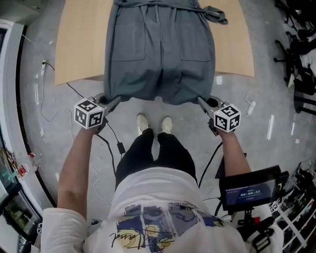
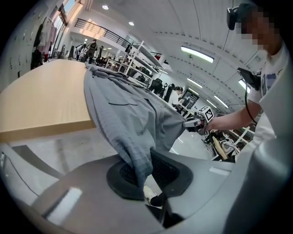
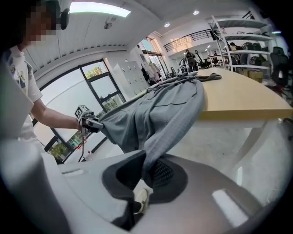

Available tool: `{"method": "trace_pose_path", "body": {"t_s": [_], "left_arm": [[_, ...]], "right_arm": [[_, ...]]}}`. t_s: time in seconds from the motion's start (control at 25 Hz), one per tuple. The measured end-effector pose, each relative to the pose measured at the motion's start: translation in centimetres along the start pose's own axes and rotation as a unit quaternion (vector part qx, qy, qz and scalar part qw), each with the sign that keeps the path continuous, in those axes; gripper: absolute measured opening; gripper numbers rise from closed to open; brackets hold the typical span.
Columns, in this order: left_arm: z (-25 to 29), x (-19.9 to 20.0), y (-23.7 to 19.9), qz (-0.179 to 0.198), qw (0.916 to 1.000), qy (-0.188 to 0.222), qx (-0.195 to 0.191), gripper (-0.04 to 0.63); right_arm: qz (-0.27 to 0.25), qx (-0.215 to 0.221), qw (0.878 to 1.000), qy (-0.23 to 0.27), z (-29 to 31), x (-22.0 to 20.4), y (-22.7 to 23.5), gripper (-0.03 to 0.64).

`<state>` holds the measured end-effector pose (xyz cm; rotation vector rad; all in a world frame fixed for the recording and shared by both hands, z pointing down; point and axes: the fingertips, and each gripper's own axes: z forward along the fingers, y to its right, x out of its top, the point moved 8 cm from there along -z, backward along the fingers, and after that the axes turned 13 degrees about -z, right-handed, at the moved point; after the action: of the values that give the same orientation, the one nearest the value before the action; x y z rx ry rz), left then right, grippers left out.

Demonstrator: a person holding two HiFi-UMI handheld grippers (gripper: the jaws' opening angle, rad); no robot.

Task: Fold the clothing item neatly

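A grey garment (image 1: 160, 54) with two patch pockets lies on the light wooden table (image 1: 79, 44) and hangs over its near edge. My left gripper (image 1: 114, 101) is shut on the garment's near left corner (image 2: 137, 160). The near right corner (image 3: 149, 167) is pinched by my right gripper (image 1: 202, 102), which is shut too. Both corners are lifted off the table edge, and the hem sags between them. A belt end (image 1: 215, 14) trails at the garment's far right. From the left gripper view the right gripper (image 2: 192, 122) shows across the cloth; the left gripper (image 3: 96, 123) shows likewise in the right gripper view.
The person's two shoes (image 1: 154, 123) stand on the grey floor just below the hem. Cables (image 1: 111, 143) run over the floor on the left. A tablet screen (image 1: 249, 188) sits at lower right. Office chairs (image 1: 301, 54) stand on the right. Shelving racks (image 2: 137, 57) stand behind the table.
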<state>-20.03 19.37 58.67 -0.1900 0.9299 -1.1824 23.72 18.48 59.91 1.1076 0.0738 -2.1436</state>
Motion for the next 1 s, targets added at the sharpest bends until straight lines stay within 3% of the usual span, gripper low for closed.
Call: {"method": "trace_pose_path", "body": {"t_s": [0.32,0.56,1.0], "left_arm": [[-2.4,-0.7,3.6,-0.007,0.9986,0.012,-0.051,0.023],[-5.9,0.5,6.3,0.019,0.996,0.031,-0.081,0.023],[-10.7,7.7,9.4,0.056,0.9823,0.119,-0.133,0.023]], "right_arm": [[-0.004,0.027,0.999,0.022,-4.3,2.5,-2.5,0.014],[-0.017,0.056,0.997,0.057,-6.5,5.5,-4.8,0.014],[-0.06,0.06,0.986,0.144,-10.2,14.0,-4.1,0.014]]}}
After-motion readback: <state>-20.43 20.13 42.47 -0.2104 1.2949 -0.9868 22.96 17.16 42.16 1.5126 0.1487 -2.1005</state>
